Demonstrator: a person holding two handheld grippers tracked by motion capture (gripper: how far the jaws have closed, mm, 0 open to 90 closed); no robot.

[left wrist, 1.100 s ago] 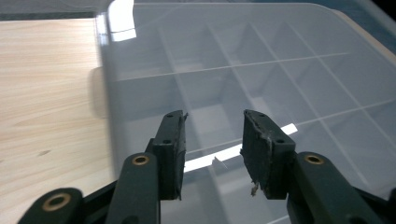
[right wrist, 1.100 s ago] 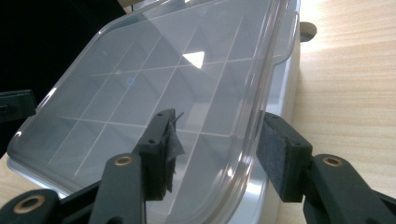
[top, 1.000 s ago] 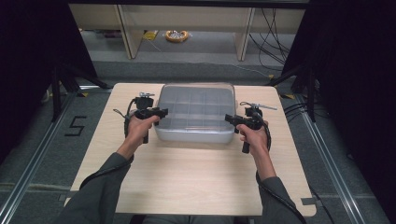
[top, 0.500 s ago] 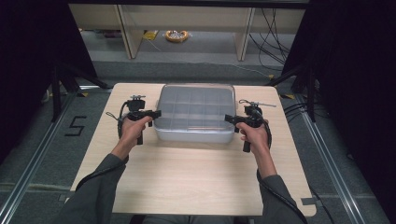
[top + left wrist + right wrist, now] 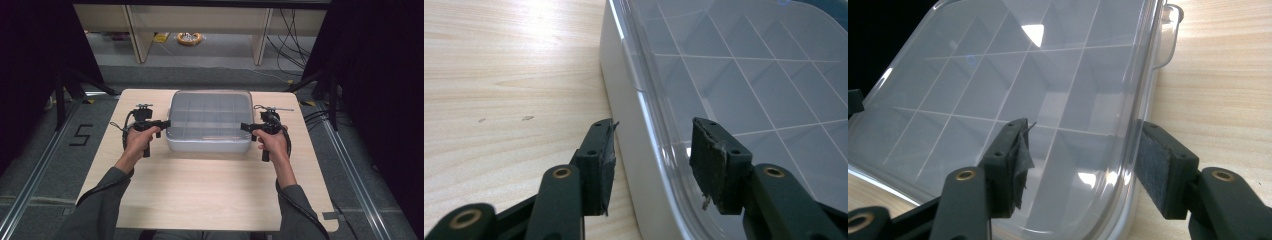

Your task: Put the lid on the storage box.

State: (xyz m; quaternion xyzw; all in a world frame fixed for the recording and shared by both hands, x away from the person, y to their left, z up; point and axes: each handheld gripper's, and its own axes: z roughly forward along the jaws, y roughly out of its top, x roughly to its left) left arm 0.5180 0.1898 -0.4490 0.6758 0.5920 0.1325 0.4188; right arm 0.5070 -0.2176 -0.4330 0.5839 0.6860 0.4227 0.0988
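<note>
Left tongs [image 5: 651,150] open, straddling the box's [image 5: 634,130] edge.

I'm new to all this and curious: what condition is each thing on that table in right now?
Compartment box: flat on the table, clear lid on, compartments look empty.
Left gripper: open, jaws just opening, astride the box's edge.
Right gripper: open, jaws just opening, astride the opposite edge.

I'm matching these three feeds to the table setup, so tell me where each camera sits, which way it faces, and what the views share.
High view: fixed above the person's side, looking forward and down on the table; forearms, hands, left claw and right claw show.
Left gripper view: rides the left claw, looking along its jaws, which straddle the box's side edge.
Right gripper view: rides the right claw, looking along its jaws over the lid's edge.
Shared: the clear divided box on the wooden table.
</note>
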